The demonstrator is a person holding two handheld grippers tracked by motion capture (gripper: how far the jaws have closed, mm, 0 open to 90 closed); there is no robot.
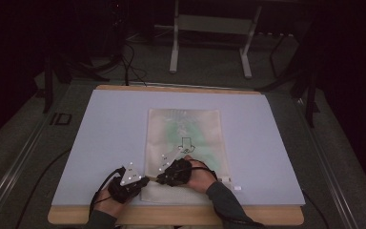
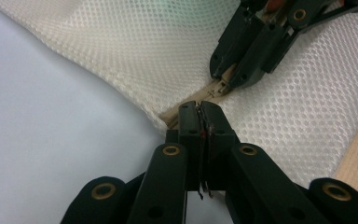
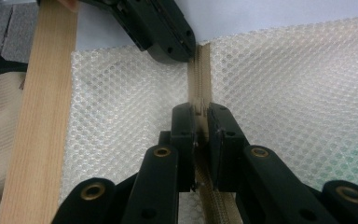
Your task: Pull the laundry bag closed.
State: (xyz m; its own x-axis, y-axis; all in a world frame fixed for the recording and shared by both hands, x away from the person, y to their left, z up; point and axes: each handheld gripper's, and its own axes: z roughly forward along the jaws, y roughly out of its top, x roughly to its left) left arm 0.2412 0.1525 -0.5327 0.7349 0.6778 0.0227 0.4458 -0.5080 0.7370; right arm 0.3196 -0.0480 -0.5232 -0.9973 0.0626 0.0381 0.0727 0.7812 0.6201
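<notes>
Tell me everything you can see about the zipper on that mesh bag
The zipper is a tan strip with fine teeth, running along the near end of the white mesh bag, which lies flat on the pale mat. The left gripper is clamped on its end at the bag's corner. The right gripper pinches it a little farther along, seemingly at the slider. Its teeth look closed.

A mesh bag (image 1: 183, 143) lies on a mat (image 1: 105, 143) that covers most of the table (image 1: 171, 215), its zipper (image 3: 199, 79) running along the bag's near edge — the side toward the person. The left gripper (image 1: 145, 181) sits at the bag's near left corner, jaws pressed together on the zipper's end, and the right gripper (image 1: 160, 179) lies just beside it to the right — jaws astride the zipper.
</notes>
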